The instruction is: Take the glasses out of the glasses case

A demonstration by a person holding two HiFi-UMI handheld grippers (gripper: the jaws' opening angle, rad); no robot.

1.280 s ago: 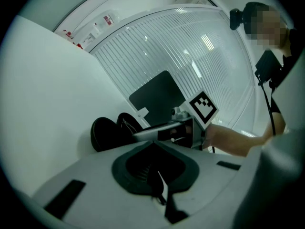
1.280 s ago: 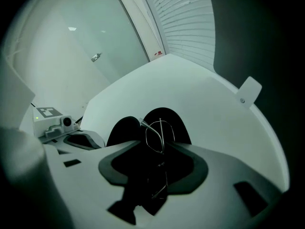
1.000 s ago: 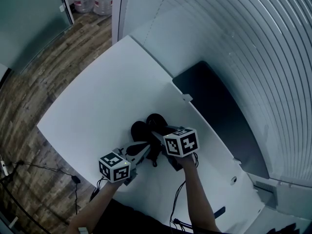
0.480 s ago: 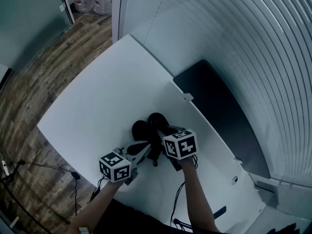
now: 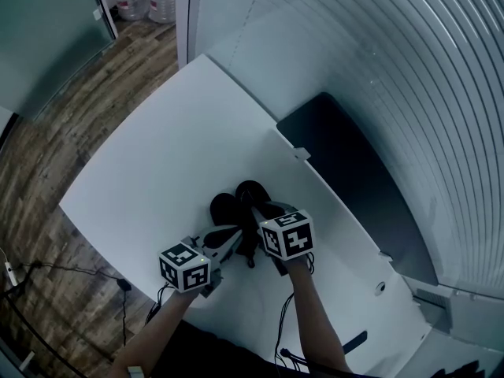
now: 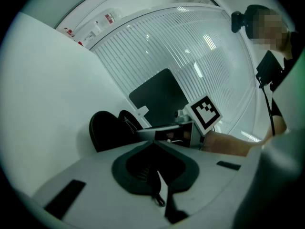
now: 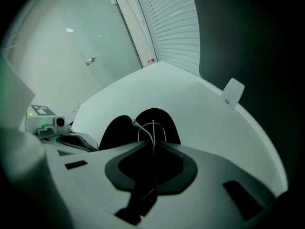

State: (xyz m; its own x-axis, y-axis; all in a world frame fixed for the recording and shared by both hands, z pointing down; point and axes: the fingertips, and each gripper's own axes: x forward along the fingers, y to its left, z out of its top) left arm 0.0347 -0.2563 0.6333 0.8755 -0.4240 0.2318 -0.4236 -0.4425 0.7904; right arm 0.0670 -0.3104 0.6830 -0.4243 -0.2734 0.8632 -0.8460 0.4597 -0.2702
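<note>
So, over on our left, the left gripper has its jaws closed together, with the open glasses case just ahead and left of its tips. We can't tell if it's actually pinning the case. Right in front of the right gripper, the glasses sit in that case, and its jaws have just been closing onto the thin wire frame. Our worry is that the skinny wire slips free, or an unpinned case drags along.

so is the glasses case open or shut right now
open: the glasses case shows two black halves spread apart, with the wire glasses exposed
</note>
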